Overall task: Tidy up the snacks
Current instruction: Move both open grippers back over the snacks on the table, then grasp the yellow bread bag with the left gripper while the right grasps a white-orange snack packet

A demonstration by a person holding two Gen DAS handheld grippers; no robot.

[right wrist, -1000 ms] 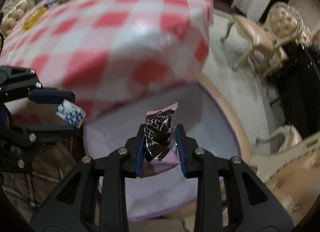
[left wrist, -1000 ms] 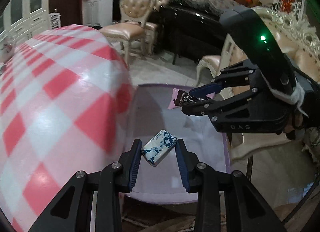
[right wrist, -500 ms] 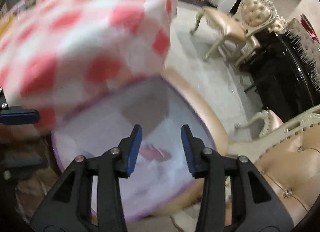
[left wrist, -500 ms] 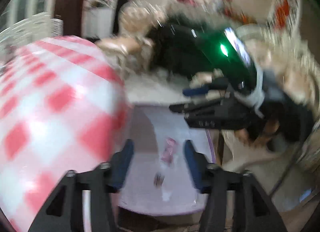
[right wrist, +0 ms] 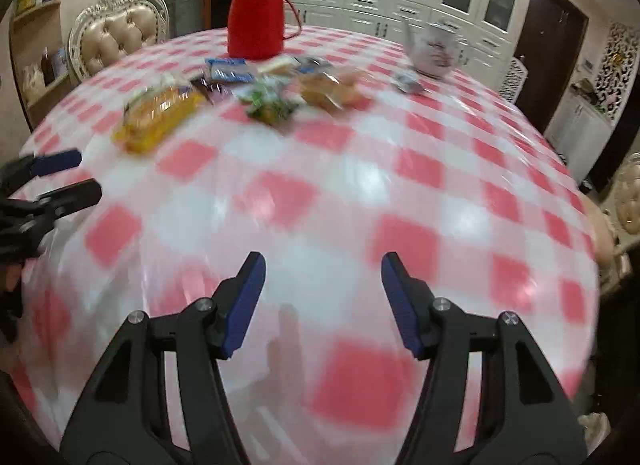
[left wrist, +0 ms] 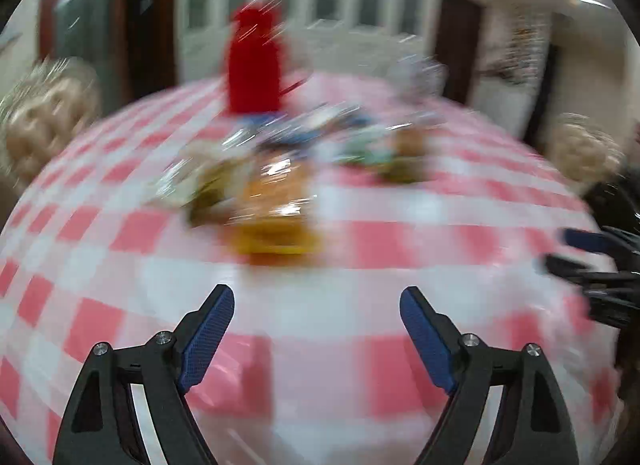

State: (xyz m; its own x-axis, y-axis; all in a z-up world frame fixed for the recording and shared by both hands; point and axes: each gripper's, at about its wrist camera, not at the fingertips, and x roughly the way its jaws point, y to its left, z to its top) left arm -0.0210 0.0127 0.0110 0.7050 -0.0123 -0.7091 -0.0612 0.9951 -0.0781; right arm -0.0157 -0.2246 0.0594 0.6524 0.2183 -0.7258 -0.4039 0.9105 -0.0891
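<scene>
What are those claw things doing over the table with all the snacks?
A person holds two grippers over the checked table. The left gripper and the right gripper are both empty, jaws opening. The snack pile lies farther back near a red flask, untouched. It looks like they are heading for more snacks.

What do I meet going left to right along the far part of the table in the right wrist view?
Yellow snack pack → green snack packets → orange-brown snack packs → white teapot. The red flask stands behind the pile, so I leave it out of the order.
</scene>
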